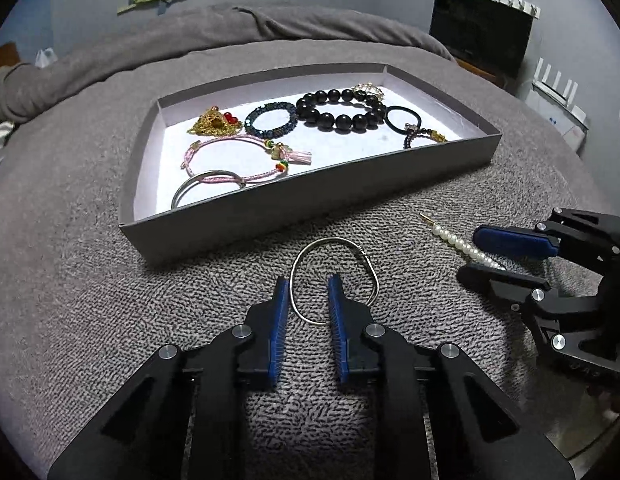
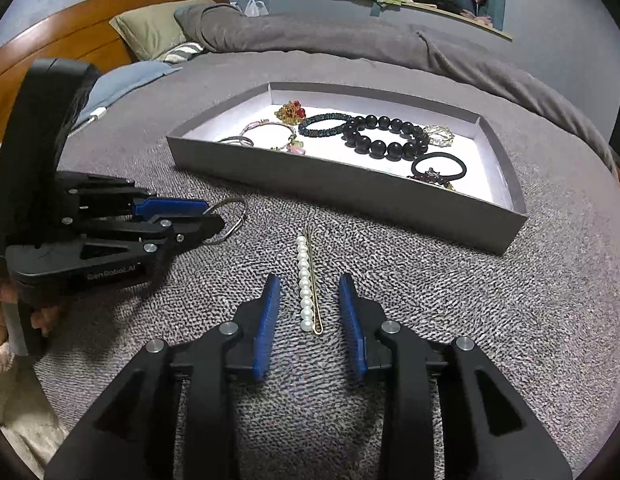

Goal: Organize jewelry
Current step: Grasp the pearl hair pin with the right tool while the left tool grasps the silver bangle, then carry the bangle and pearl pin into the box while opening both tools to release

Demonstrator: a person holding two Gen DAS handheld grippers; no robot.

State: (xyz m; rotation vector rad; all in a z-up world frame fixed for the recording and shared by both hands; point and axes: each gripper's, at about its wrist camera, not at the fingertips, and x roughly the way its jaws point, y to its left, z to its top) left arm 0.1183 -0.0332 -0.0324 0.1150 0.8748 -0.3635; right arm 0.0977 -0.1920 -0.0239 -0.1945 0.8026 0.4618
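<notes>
2 grippers (image 1: 308,284) (image 2: 310,288) open over bangle (image 1: 334,280), pearl pin (image 2: 307,286)

The shallow grey cardboard tray (image 1: 310,200) hides things behind its near wall: in the left wrist view the plain silver bangle (image 1: 205,186) at 7 o'clock inside it loses its lower arc, and the small dark bead bracelet with a gold charm (image 1: 424,138) at 4 o'clock is partly cut. In the right wrist view the left gripper (image 2: 213,220) covers the near part of the thin silver wire bangle (image 2: 231,216) — whether the jaws touch it cannot be told. The gold filigree piece (image 2: 440,134) is too small to identify.
</notes>
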